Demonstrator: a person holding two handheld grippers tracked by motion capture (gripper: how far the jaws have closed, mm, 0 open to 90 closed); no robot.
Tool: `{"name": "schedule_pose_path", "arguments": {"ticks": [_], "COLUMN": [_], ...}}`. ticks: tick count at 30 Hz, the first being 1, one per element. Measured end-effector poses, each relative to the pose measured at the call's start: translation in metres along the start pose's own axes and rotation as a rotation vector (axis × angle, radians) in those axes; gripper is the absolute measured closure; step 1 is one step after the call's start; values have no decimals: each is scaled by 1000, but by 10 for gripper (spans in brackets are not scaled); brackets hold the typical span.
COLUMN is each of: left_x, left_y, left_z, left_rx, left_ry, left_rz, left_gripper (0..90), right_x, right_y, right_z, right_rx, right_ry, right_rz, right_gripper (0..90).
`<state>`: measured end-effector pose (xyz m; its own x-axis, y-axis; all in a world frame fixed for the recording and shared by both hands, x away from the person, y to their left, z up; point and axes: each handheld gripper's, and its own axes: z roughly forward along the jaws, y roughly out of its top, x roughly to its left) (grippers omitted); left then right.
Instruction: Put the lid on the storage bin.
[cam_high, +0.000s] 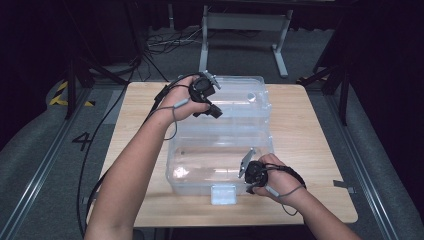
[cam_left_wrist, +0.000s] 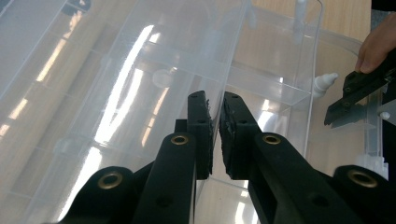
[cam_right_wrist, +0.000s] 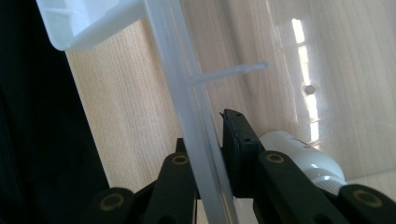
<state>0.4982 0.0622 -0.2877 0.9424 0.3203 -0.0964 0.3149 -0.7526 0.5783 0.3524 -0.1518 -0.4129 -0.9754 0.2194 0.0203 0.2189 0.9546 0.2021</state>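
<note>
Your wooden table (cam_high: 310, 150) carries a clear plastic box (cam_high: 200, 170) with its lid (cam_high: 245, 102) swung open behind it. The box lies between your two tongs: its front wall is in your right gripper (cam_right_wrist: 215, 154), whose jaws are clamped on that rim near the white latch (cam_high: 223, 194). Your left gripper (cam_left_wrist: 215, 135), at the far side, has its jaws drawn almost together on the thin edge of the lid. A small white bottle (cam_right_wrist: 303, 156) lies in the box, just beyond your right jaws.
</note>
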Motion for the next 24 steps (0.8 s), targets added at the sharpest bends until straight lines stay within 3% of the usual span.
{"name": "schedule_pose_path", "arguments": {"ticks": [10, 24], "left_x": [-6, -26], "left_y": [1, 0], "left_z": [-3, -9], "left_rx": [13, 23], "left_ry": [10, 8], "left_rz": [19, 64], "left_gripper": [844, 854], "right_x": [-1, -1], "right_y": [-1, -1], "right_z": [2, 3], "right_rx": [-3, -3], "right_ry": [7, 7], "right_rz": [-8, -8], "right_gripper": [821, 820]}}
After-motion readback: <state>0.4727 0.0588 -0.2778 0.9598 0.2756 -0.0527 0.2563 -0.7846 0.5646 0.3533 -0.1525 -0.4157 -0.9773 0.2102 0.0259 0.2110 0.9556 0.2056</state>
